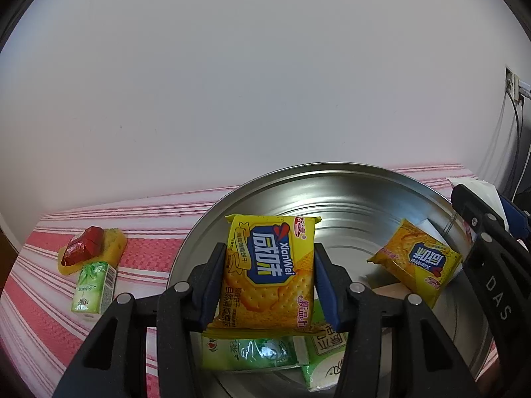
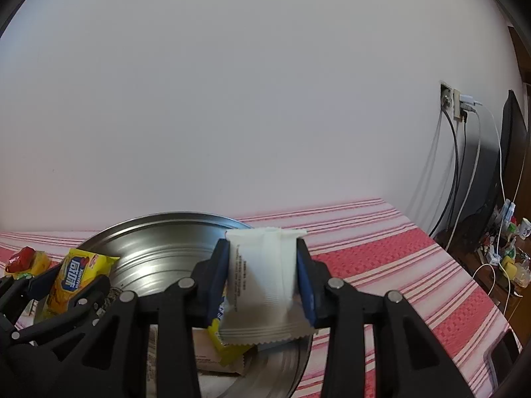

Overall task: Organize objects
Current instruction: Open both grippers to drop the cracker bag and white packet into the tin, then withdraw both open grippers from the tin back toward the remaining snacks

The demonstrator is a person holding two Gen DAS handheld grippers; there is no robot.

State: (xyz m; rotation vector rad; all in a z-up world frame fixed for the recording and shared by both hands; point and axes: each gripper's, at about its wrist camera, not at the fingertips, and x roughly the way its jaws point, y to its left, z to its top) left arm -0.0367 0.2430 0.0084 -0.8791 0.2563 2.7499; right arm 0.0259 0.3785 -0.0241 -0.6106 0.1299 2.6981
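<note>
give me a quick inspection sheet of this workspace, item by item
surface: red and white striped cloth over the table, set against a plain white wall.
job's things: steel basin holding a yellow cracker packet and green packets; a green carton, a red wrapped sweet and a yellow sponge-like piece lie outside it on the cloth.
clutter: small items crowd a side table at far right.
grippers: left hand-held gripper shut on a yellow XianWei cracker packet; right hand-held gripper shut on a white sachet, both over the basin.
cables: several hang from a wall socket.
surroundings: dark monitor at right.
</note>
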